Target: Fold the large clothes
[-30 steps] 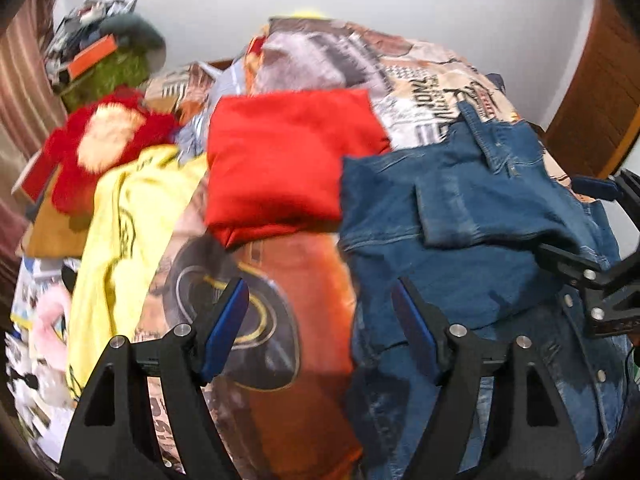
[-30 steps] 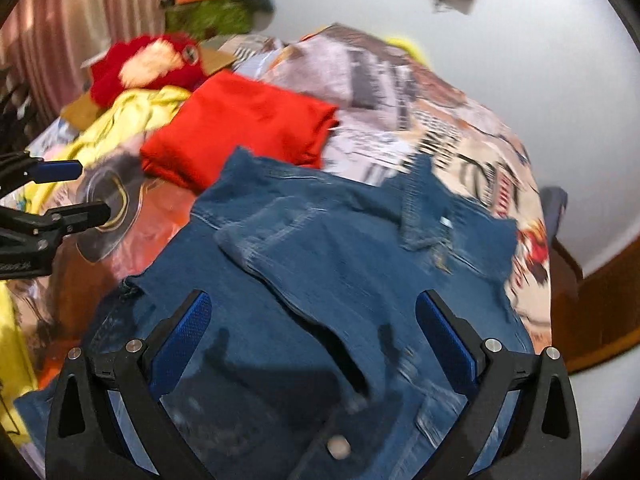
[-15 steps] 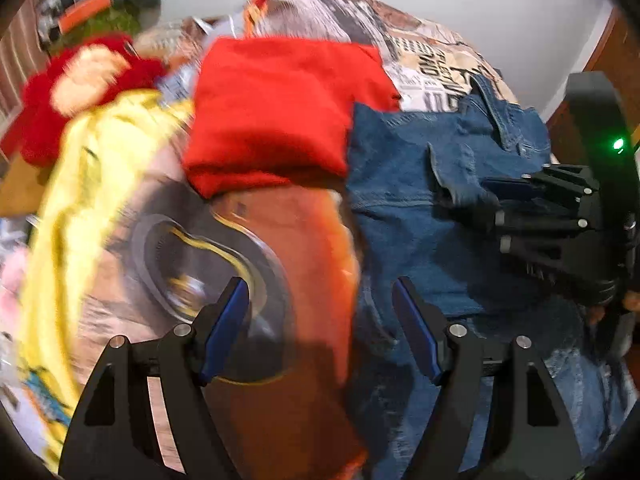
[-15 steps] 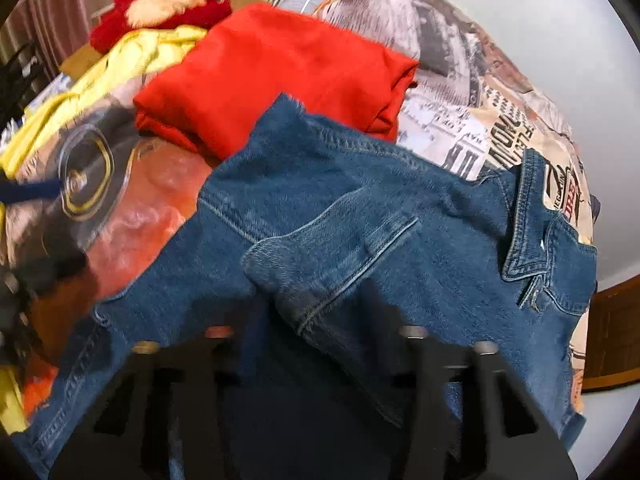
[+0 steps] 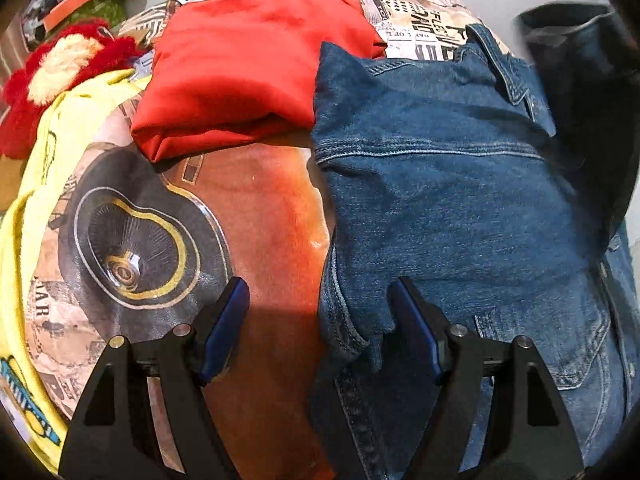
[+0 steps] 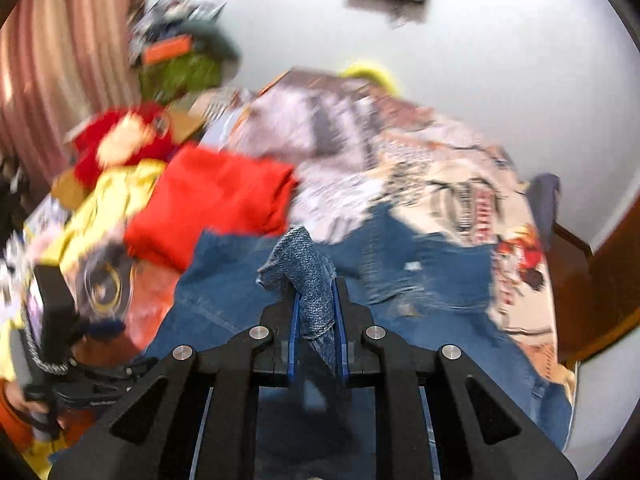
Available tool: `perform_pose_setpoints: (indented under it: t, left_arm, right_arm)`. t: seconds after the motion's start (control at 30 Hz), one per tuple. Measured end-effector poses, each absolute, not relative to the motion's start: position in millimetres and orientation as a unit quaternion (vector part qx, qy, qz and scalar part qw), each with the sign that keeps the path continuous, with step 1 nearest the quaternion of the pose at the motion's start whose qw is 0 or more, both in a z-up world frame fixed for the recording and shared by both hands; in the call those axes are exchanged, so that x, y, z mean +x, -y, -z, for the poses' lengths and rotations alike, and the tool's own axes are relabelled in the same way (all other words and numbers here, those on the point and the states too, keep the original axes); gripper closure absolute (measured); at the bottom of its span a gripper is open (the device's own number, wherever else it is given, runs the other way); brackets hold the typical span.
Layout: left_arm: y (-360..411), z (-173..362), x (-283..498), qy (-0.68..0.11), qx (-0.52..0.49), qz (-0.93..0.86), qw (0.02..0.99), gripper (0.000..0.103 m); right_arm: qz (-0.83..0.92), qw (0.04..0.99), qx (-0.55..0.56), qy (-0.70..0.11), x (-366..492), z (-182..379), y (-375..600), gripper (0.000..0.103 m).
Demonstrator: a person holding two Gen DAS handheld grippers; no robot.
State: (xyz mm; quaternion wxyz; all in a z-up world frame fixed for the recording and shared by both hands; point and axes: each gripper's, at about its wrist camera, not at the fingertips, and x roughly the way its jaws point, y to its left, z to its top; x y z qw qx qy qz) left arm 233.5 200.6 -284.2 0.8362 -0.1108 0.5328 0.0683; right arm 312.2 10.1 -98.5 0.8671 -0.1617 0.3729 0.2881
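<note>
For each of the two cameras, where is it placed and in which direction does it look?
Left wrist: on the left gripper, looking steeply down at the denim jacket; open fingers show.
Right wrist: on the right gripper, looking across the bed; its jaws are closing on a denim fold; a hand appears.
Shared: jacket, red folded garment.

The denim jacket (image 5: 452,200) is blue and lies spread on the bed, its top-left corner overlapping a folded red garment (image 5: 248,68). One fold of it (image 6: 310,276) is lifted, pinched up.
</note>
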Motion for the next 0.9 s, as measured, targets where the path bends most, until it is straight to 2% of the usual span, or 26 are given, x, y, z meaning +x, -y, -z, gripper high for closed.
perform_pose_setpoints:
  t: [0.17, 0.3, 0.43, 0.7, 0.9]
  left_arm:
    - [-197.0, 286.9, 234.3, -0.539, -0.101, -0.08, 0.833, 0.028]
    - [-194.9, 288.0, 235.9, -0.542, -0.099, -0.093, 0.829, 0.027]
    - [-188.1, 290.2, 239.5, -0.547, -0.085, -0.104, 0.826, 0.026]
    - [-183.7, 289.0, 238.3, -0.552, -0.064, -0.115, 0.823, 0.024]
    - [-181.5, 277.1, 236.3, -0.558, -0.055, -0.117, 0.82, 0.024]
  right_arm:
    - [-0.244, 0.896, -0.1, -0.356, 324.1, 69.3, 57.7, 0.09]
    - [-0.217, 0.903, -0.061, -0.366, 321.7, 71.2, 108.5, 0.09]
    - [-0.194, 0.898, -0.04, -0.392, 318.4, 92.4, 145.4, 0.091]
    - [-0.143, 0.864, 0.004, -0.482, 307.8, 169.7, 208.9, 0.092]
    - [-0.126, 0.839, 0.037, -0.529, 307.8, 189.3, 242.1, 0.091]
